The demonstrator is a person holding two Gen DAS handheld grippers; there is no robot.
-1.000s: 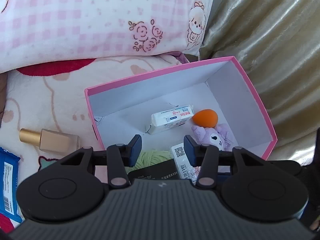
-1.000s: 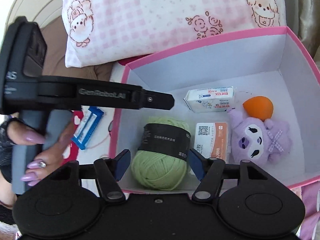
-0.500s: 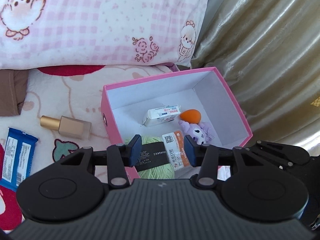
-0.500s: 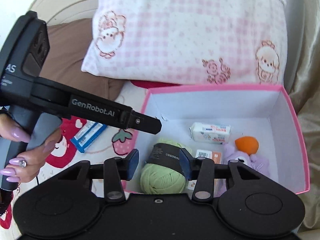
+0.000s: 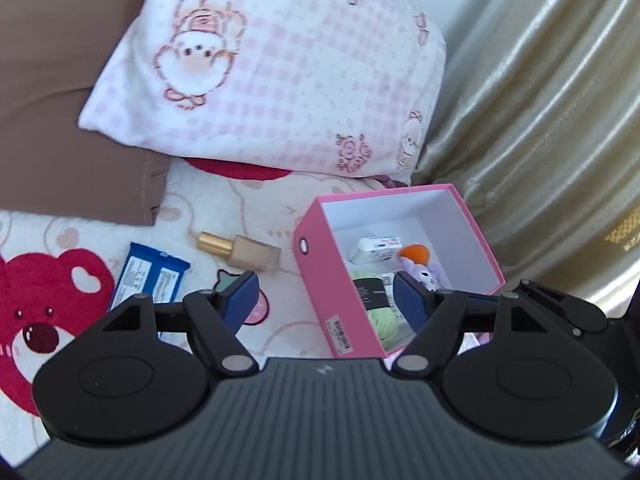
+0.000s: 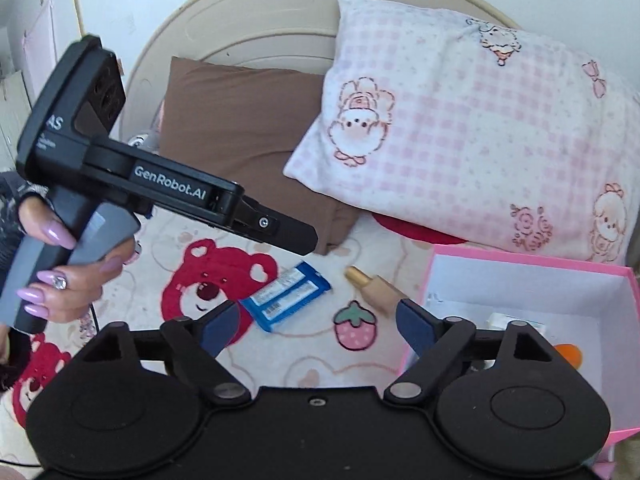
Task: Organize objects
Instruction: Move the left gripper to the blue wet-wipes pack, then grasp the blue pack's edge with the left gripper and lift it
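Note:
A pink box [image 5: 340, 280] [image 6: 520, 264] stands on the bed blanket and holds a green yarn ball [image 5: 380, 320], a white packet [image 5: 376, 246], an orange sponge [image 5: 416, 254] and a purple plush [image 5: 424, 276]. A beige bottle with a gold cap [image 5: 244, 252] [image 6: 374, 288] and a blue packet [image 5: 148, 276] [image 6: 284, 296] lie on the blanket left of the box. My left gripper [image 5: 324, 300] is open and empty, raised above the blanket near the box. My right gripper [image 6: 316, 324] is open and empty above the blanket. The left gripper's body [image 6: 160, 184] shows in the right wrist view.
A pink checked pillow [image 5: 272, 80] [image 6: 472, 128] and a brown pillow [image 5: 60, 100] [image 6: 240, 136] lie behind the objects. A gold curtain [image 5: 552, 120] hangs right of the box. The blanket has red bear [image 6: 212, 284] and strawberry [image 6: 356, 326] prints.
Both grippers have pulled up and back from the box and shifted left. Both jaws have opened wider. The bottle and the blue packet now lie ahead of them.

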